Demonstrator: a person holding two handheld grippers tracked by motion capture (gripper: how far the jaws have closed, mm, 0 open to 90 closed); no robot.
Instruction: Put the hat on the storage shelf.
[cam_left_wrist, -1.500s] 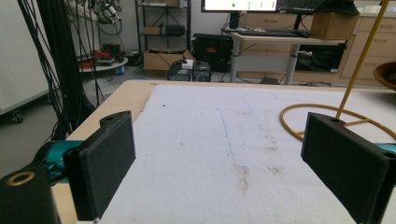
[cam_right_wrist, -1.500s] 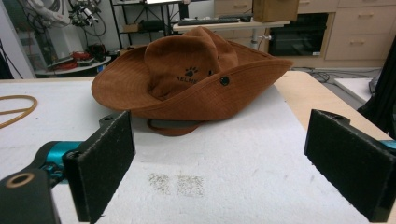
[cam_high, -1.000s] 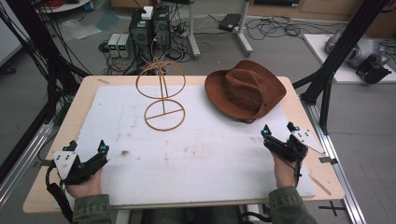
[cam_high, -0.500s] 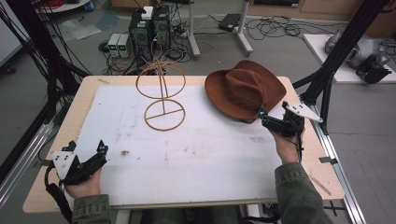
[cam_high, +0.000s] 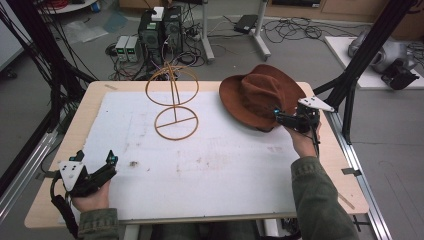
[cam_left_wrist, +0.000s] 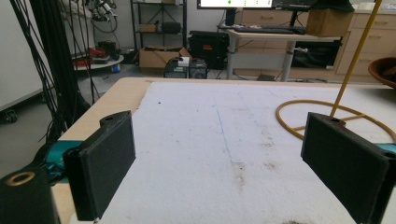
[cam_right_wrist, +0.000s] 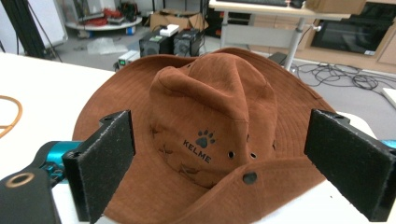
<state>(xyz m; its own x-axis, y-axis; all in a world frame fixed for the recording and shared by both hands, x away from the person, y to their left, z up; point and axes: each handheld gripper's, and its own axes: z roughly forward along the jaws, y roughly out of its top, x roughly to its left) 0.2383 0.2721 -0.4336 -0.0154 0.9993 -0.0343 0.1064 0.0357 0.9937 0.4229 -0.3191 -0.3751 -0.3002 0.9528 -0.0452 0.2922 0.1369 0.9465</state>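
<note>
A brown suede brimmed hat (cam_high: 260, 95) lies at the table's far right; in the right gripper view the hat (cam_right_wrist: 210, 116) shows a paw print and "KELME" on its crown. My right gripper (cam_high: 281, 119) is open at the hat's near brim, and its jaws stand wide to either side of the crown (cam_right_wrist: 224, 168). A golden wire stand (cam_high: 175, 102), with a ring base and an upright hoop, stands at the far middle. My left gripper (cam_high: 96, 158) rests open at the near left, with nothing between its jaws (cam_left_wrist: 229, 168). The stand's ring (cam_left_wrist: 289, 126) lies ahead of it to the right.
A white mat (cam_high: 200, 170) with brownish smudges covers the wooden table (cam_high: 345, 165). Black frame posts (cam_high: 367, 50) rise at both sides. Computer boxes (cam_high: 160, 27) and cables sit on the floor beyond the far edge.
My right gripper has moved forward and up from the near right of the mat to the hat's brim. The left gripper has stayed in place.
</note>
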